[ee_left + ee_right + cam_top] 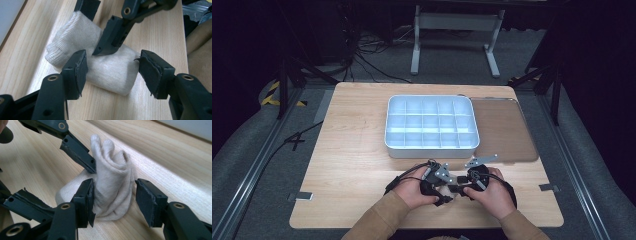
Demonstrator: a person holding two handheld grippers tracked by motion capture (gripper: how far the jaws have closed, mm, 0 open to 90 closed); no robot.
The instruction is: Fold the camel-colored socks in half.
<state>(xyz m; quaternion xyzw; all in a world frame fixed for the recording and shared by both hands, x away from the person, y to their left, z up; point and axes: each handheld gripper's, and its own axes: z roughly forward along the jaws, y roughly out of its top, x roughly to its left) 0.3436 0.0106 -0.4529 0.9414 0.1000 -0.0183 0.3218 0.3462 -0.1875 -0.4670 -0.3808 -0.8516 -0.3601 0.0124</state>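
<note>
A dark room with cables on a grey floor surrounds my light wooden table point(352, 150). Toward its far half sits a white compartment tray point(431, 148), a grid of small cells, and just to its right lies a flat brownish lid point(504, 130), touching the tray's side.

Close to my edge of the table, between my two hands, lies a rolled cream sock point(110, 71). In the high view it is hidden under my tools; in the two gripper views it rests directly on the wood, knitted cuff bunched at one end.

My left gripper point(112, 72) straddles the roll. Its fingers point(78, 67) stand wide: one pad is right at the sock's side, the other is clear of the fabric with a gap of bare wood showing. Nothing is squeezed.

My right gripper point(113, 200) meets it from the other end, where the sock's folds stand up in a soft peak point(110, 170). Its fingers point(147, 200) are also spread wide; one pad sits against the cloth, the other is just apart from it. I cannot tell if that near pad presses at all.

Both tools nearly touch each other over the sock, my hands point(417, 192) low on the table.
</note>
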